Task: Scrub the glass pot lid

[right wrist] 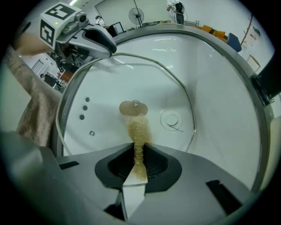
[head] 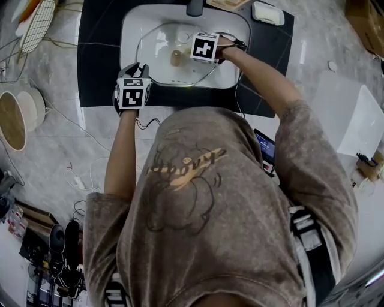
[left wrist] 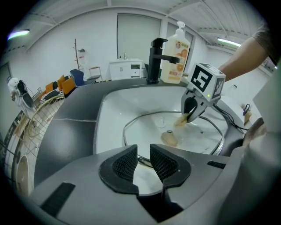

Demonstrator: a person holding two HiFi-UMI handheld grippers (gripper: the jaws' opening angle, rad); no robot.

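Observation:
The glass pot lid (head: 161, 42) lies tilted in the white sink (head: 235, 27), with its metal rim toward me. My left gripper (head: 139, 68) is at the lid's near-left edge, and in the left gripper view (left wrist: 144, 152) its jaws are shut on the rim. Over the lid's middle, my right gripper (head: 195, 56) is shut on a strip of tan loofah scrubber (right wrist: 138, 129). The loofah's tip reaches the tan knob plate (right wrist: 133, 107) at the centre of the lid (right wrist: 109, 74). From the left gripper's side, the right gripper (left wrist: 191, 112) presses the loofah (left wrist: 181, 121) down on the glass.
A black faucet (left wrist: 156, 57) and a soap bottle (left wrist: 176, 52) stand behind the sink on the dark counter (head: 99, 54). A white soap dish (head: 267, 13) sits at the back right. A wire rack (head: 39, 24) lies to the left. The sink drain (right wrist: 171, 119) shows through the glass.

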